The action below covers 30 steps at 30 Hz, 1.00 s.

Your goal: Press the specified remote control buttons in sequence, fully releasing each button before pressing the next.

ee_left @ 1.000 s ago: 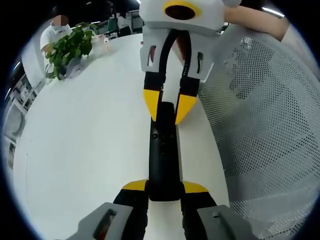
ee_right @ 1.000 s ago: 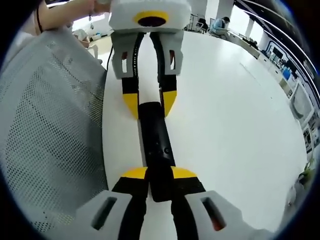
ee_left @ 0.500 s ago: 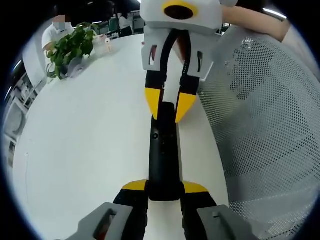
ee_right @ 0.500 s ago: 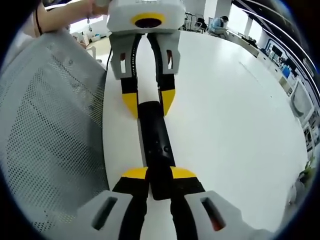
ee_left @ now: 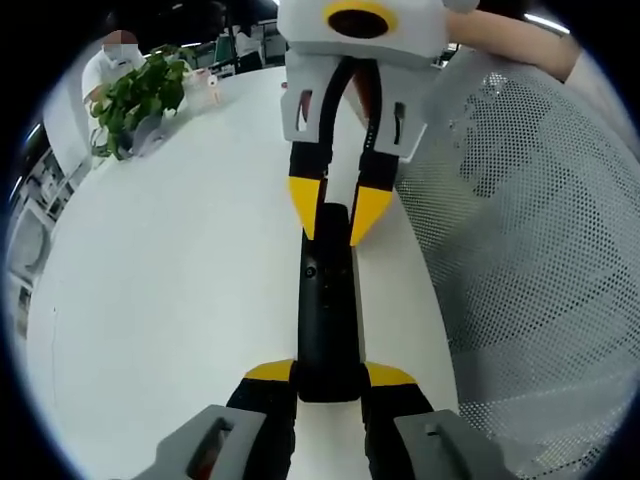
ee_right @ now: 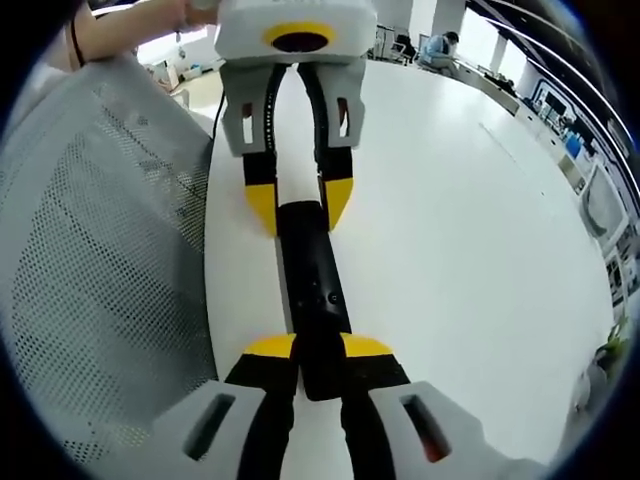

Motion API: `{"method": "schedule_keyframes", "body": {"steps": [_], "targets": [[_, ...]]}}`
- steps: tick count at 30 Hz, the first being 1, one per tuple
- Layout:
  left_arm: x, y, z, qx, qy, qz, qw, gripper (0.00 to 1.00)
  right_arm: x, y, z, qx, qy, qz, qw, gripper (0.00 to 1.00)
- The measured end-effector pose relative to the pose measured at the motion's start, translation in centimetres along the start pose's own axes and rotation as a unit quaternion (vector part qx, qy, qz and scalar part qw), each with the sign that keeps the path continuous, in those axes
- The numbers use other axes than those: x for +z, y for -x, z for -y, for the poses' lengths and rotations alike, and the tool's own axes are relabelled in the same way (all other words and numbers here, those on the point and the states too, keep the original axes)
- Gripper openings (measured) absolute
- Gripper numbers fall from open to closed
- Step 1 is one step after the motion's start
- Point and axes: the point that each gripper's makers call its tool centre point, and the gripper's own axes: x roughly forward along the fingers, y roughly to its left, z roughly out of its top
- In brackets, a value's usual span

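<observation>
White tabletop (ee_left: 180,300), broad and bare, set in an open office; desks and monitors line the far edge in the right gripper view.

Remote control (ee_left: 326,310): black, slim, lying flat near the table's edge, held at both ends between the two grippers. A small round button shows on its upper face toward the far end in the left gripper view.

Left gripper (ee_left: 329,378): yellow-tipped jaws closed on the near end of the remote in its own view; in the right gripper view it enters from the far side, tips flanking the far end of the remote (ee_right: 310,285).

Right gripper (ee_right: 318,350): yellow-tipped jaws clamped on the near end of the remote in its own view; seen from the left gripper view (ee_left: 338,212) its tips straddle the remote's far end, touching it.

Mesh chair back (ee_left: 530,270): white, perforated, just beside the table edge, right of the remote in the left gripper view.

Potted plant (ee_left: 138,95): green leaves, far left on the table.

Person (ee_left: 108,62): white top, behind the plant.
</observation>
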Motion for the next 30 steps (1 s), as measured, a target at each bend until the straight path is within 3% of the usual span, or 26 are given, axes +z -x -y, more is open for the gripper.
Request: {"method": "schedule_keyframes", "body": {"steps": [17,30], "targets": [[0.01,0.02,0.04,0.001,0.006,0.005,1.0000,0.24,-0.18,0.24,0.05,0.006,-0.021,0.007,0.9997,0.13],[-0.04,0.00,0.00,0.000,0.003,0.003,1.0000,0.24,-0.26,0.17,0.00,0.004,-0.013,-0.001,0.9999,0.11]]}}
